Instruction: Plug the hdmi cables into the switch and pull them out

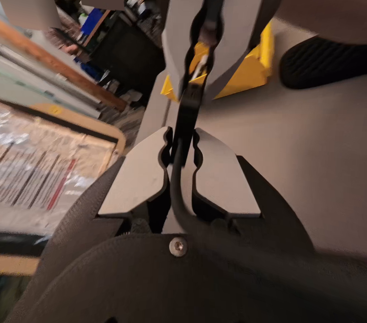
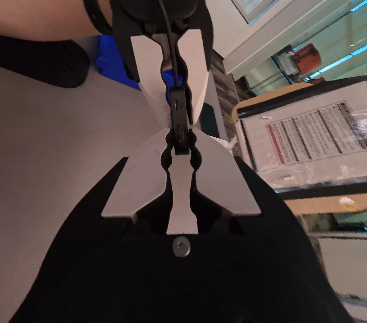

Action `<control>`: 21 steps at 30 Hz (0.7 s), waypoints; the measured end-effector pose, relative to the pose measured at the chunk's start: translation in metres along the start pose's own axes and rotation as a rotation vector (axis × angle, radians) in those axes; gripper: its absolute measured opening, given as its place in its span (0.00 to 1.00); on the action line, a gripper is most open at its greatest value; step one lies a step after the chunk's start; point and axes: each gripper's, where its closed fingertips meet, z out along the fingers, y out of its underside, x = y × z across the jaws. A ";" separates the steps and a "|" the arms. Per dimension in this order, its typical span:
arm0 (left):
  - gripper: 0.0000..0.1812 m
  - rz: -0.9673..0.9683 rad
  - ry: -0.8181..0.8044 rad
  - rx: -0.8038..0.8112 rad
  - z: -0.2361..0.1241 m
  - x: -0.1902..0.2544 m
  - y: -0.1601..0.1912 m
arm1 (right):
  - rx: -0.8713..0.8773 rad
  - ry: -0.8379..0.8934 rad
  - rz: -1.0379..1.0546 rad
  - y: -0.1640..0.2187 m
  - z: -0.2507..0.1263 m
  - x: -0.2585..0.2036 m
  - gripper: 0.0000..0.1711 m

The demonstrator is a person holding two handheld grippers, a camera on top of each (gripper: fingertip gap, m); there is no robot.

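With your left gripper (image 1: 180, 146) clenched on the switch (image 1: 186, 115) mid-frame and your right gripper (image 2: 179, 141) grasping its other end, you're between cables, so next free one gripper to fetch a plug.

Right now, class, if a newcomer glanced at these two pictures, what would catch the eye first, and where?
Two grey-fingered grippers meet nose to nose at the centre, both clamping one slim black switch box: the right gripper holds its near end, the left gripper its far end, where a thin black cable leaves it. Behind them on the grey table sits a bright yellow plastic bin, and a blue bin shows in the right wrist view.
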 end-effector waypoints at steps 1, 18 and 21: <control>0.13 -0.003 -0.054 -0.031 -0.002 -0.010 0.007 | -0.019 0.035 -0.007 0.002 -0.006 0.007 0.09; 0.10 -0.109 -0.243 -0.256 -0.029 -0.061 0.073 | -1.001 0.480 0.647 0.356 -0.210 0.059 0.09; 0.10 -0.108 -0.247 -0.267 -0.028 -0.061 0.075 | -1.103 0.430 0.714 0.367 -0.208 0.047 0.10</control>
